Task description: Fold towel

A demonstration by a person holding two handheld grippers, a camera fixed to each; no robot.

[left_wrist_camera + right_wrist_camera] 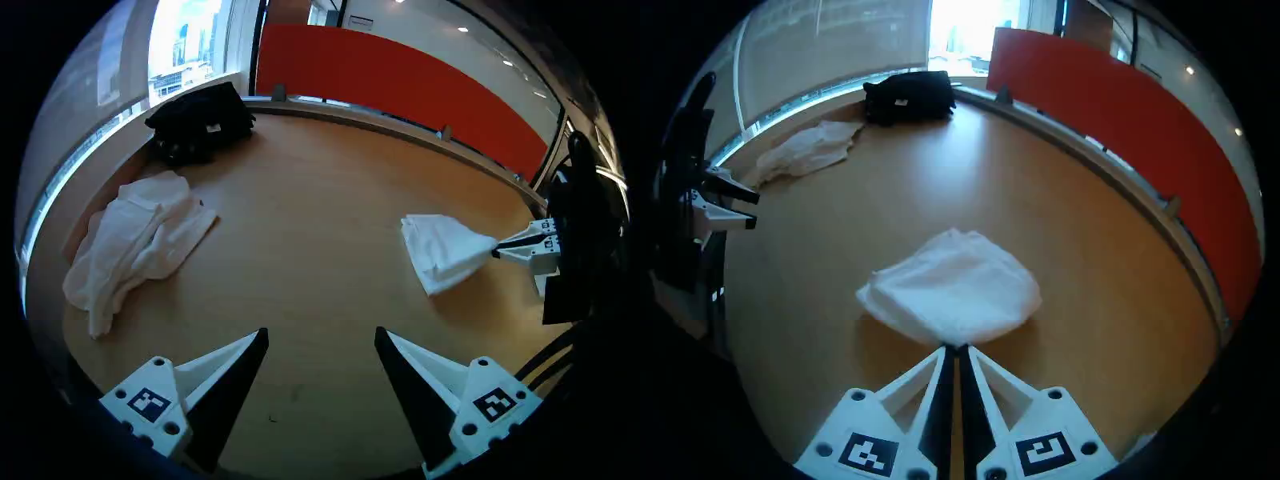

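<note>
A folded white towel (952,288) lies on the wooden table (1088,264). My right gripper (954,349) is shut on its near edge. In the left gripper view the same towel (438,246) sits at the right, its corner pinched by the right gripper (498,250). My left gripper (320,340) hovers over bare table (320,208), open, with nothing between its fingers. It also shows at the left edge of the right gripper view (748,206), apart from the towel.
A crumpled pile of white cloth (136,240) lies at the far left near the window, also seen as a white heap (808,148). A black bag (200,120) rests in the corner. A red panel (400,80) backs the table's far edge.
</note>
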